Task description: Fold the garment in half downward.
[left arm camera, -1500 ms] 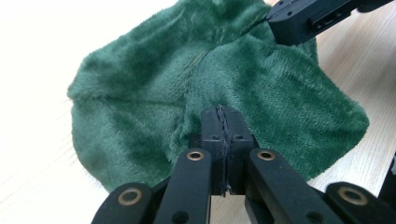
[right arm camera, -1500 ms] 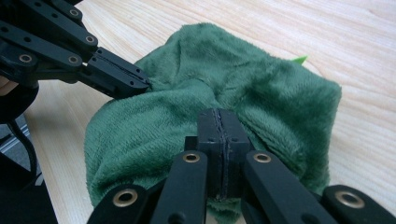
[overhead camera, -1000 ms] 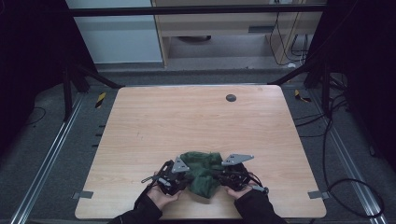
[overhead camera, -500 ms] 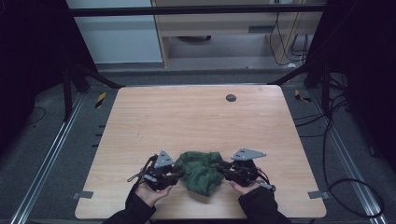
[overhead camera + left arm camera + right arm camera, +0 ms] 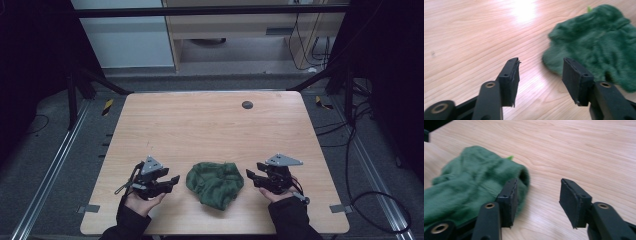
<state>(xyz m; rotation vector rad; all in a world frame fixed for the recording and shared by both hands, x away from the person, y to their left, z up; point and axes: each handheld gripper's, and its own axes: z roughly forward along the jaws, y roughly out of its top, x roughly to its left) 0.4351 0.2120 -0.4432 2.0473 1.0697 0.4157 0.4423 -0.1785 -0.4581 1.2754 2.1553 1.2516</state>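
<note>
Both claws are held released and empty, the crumpled green cloth [image 5: 215,183] being seen at the wooden table's [image 5: 210,125] 6 o'clock edge between left gripper [image 5: 172,181] and right gripper [image 5: 250,176], judged soft, light, best pinched at a raised fold.

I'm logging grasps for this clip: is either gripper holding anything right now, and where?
Nothing is held: left gripper and right gripper are open, apart from the green cloth.

Lab recording bay, black frame [image 5: 210,10], floor rails [image 5: 45,185], trailing cables [image 5: 370,195]
</note>
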